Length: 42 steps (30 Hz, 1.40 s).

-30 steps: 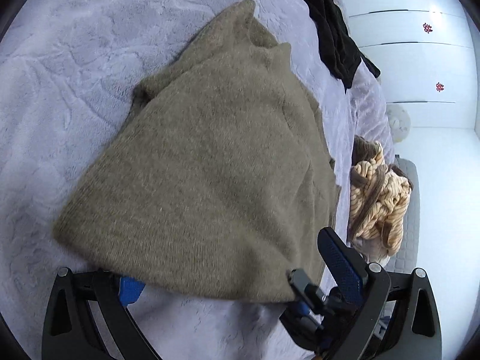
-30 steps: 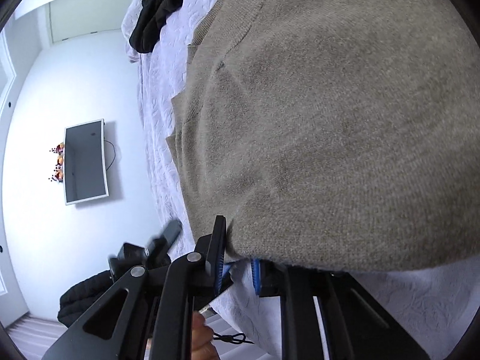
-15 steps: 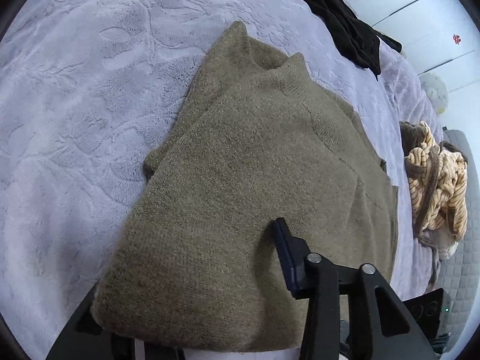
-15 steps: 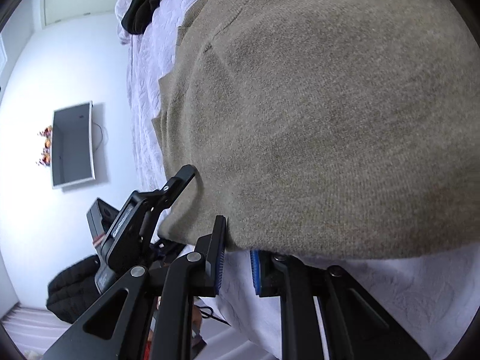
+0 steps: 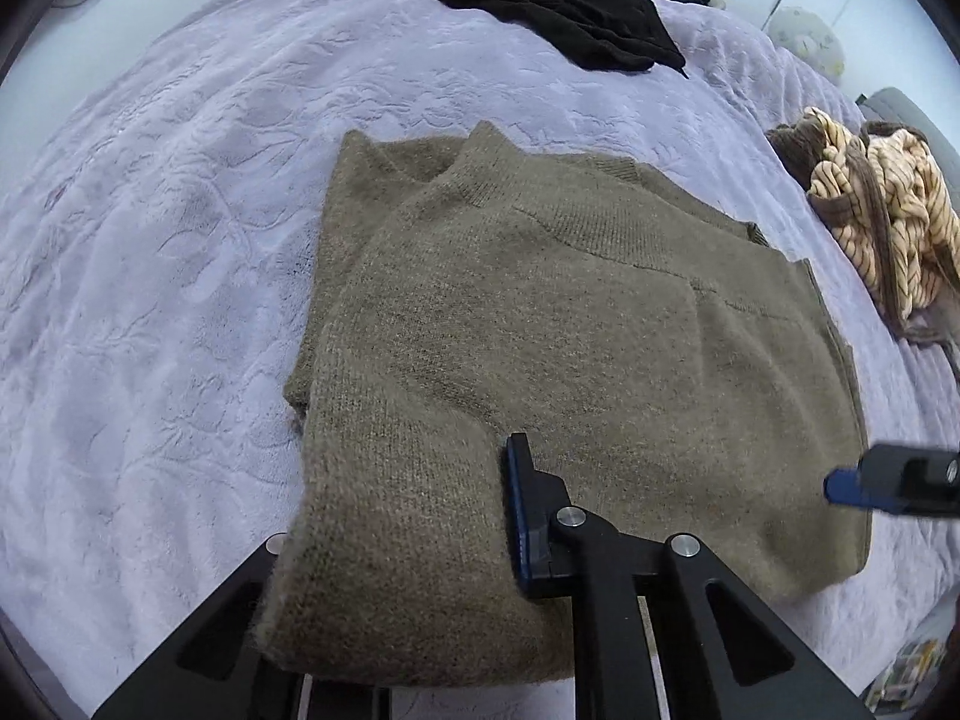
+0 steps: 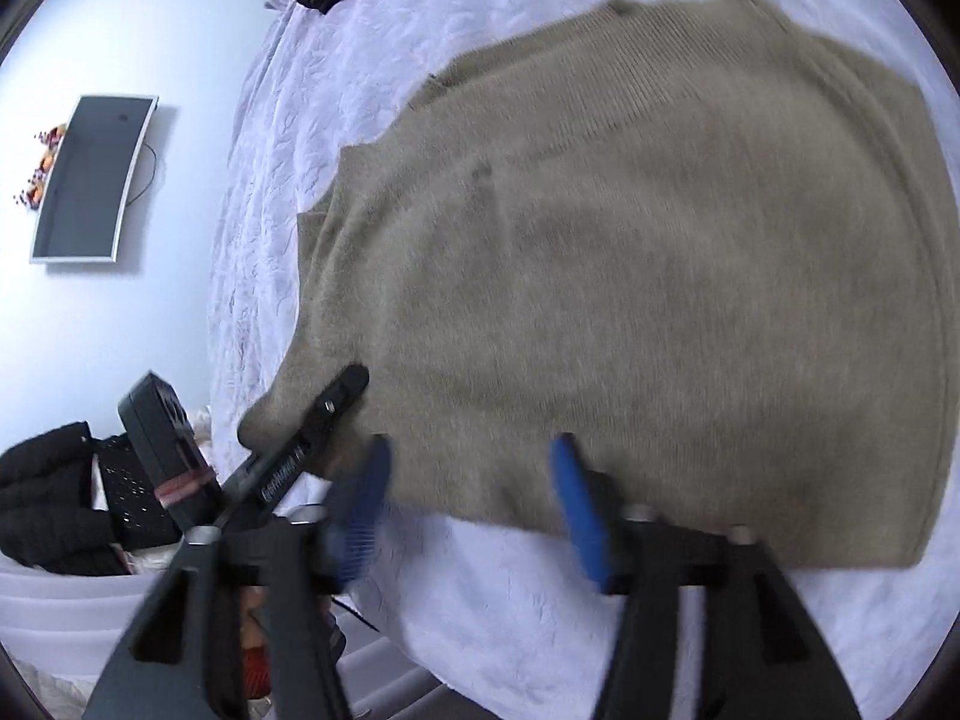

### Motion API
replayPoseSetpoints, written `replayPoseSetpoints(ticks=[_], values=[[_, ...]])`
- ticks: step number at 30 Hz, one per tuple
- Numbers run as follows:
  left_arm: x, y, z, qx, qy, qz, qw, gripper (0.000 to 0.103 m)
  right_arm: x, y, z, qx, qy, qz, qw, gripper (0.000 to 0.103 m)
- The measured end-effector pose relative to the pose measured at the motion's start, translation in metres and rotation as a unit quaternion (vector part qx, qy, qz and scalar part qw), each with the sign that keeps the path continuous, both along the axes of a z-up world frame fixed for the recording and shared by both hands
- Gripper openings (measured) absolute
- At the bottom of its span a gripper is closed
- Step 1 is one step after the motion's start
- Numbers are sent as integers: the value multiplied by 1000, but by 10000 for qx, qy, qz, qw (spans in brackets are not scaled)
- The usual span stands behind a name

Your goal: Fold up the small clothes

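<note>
Lilac bedspread (image 5: 180,276); wall TV (image 6: 90,180). Folded sweater (image 5: 540,348): left gripper (image 5: 420,534) closing on its hem, right gripper (image 6: 474,498) opening, released.

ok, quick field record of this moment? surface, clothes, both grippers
surface: lilac embossed bedspread
task item: olive knit sweater, folded over, lying flat, collar at the far end
left hand-held gripper: jaws closing, sweater's near edge bunched between them
right hand-held gripper: jaws opening, pads apart at the sweater's hem, not gripping
other clothes: black garment at the far edge; striped cream-brown garment crumpled, apart from the sweater
</note>
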State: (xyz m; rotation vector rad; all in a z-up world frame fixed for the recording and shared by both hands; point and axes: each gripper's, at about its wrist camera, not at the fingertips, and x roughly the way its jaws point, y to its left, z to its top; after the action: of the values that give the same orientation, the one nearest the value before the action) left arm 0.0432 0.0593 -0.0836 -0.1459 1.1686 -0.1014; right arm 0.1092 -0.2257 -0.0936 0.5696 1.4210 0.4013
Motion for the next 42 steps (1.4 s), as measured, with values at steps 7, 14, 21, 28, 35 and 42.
replayPoseSetpoints(ticks=[7, 14, 21, 28, 35, 42], values=[[-7, -10, 9, 291, -305, -530, 9977, 16, 50, 59, 25, -250, -146, 903, 9955, 73], [-25, -37, 20, 1052, -945, -1475, 9789, 14, 91, 126, 23, -285, 279, 1806, 9828, 80], [-35, -51, 25, 1336, -1257, -1903, 9644, 14, 124, 183, -3, -734, 970, 2483, 9610, 88], [-33, -54, 29, 1351, -1336, -1936, 9625, 14, 131, 245, -32, -2101, 1006, 3252, 9165, 88], [-34, -55, 35, 1325, -1357, -1899, 9633, 14, 131, 245, -54, -2485, 1046, 3230, 9072, 57], [-42, -73, 65, 1267, -1659, -2151, 9540, 14, 128, 167, -5, -837, 475, 2304, 9683, 17]])
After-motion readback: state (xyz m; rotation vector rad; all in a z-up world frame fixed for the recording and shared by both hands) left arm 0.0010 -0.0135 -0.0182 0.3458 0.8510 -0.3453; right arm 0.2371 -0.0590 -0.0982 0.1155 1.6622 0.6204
